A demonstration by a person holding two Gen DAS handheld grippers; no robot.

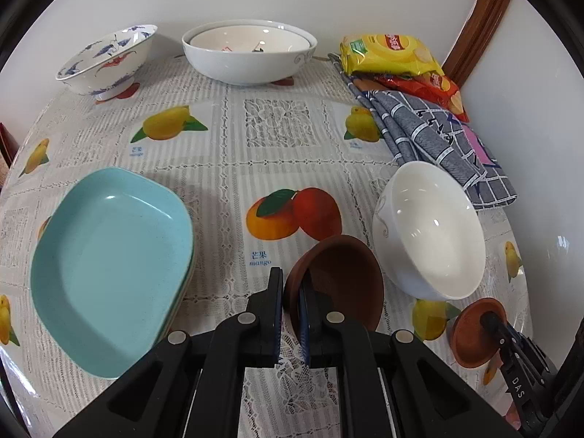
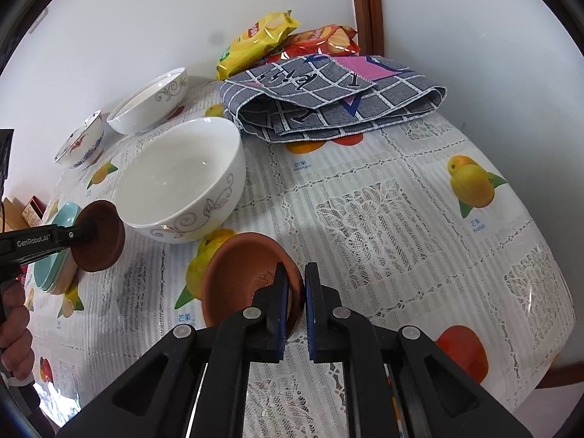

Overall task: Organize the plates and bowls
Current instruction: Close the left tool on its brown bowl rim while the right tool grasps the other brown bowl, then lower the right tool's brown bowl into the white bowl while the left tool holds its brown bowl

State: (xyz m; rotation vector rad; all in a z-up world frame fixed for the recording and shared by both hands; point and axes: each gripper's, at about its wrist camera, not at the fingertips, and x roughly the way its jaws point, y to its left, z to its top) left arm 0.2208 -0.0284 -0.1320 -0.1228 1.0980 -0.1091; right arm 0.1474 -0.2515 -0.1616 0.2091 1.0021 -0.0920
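Note:
My left gripper is shut on the rim of a small brown clay bowl, held tilted above the table; it also shows in the right wrist view. My right gripper is shut on the rim of a brown clay saucer, also seen in the left wrist view. A white bowl with a grey swirl pattern stands between them. Stacked teal plates lie to the left.
At the back stand a blue-and-red patterned bowl and a large white bowl with another nested in it. A folded grey checked cloth and snack bags lie at the back right, near the wall corner.

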